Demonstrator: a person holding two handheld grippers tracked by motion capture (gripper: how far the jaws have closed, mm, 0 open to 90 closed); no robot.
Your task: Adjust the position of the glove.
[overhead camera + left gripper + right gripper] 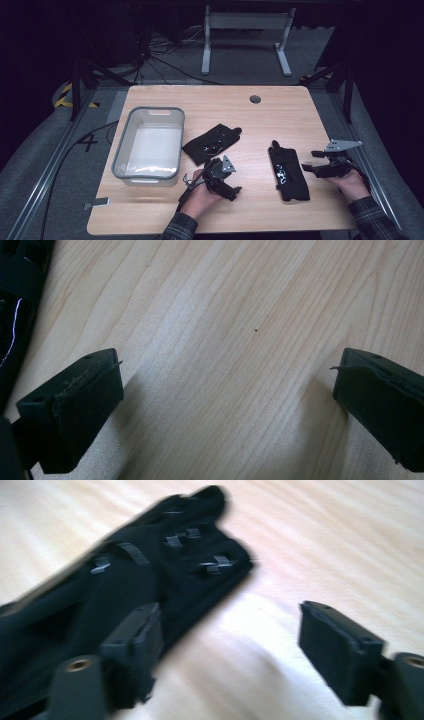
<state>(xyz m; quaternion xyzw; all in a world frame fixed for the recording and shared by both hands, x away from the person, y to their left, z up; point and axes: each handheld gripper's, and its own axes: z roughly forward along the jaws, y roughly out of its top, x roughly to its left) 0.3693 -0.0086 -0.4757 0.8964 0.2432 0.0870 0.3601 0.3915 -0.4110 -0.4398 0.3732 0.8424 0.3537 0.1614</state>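
Your right gripper (311, 168) stands open and empty beside the right glove (288, 172), which lies flat near the table's (210, 100) front edge, long axis front-to-back, fingers pointing away. Your left gripper (231, 191), also wide and empty, rests over bare wood. The glove looks freshly released; next, probably reach for the left glove (211, 142).

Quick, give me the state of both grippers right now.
Left gripper: open, holding nothing, over bare table.
Right gripper: open, holding nothing, beside the right-hand black glove.
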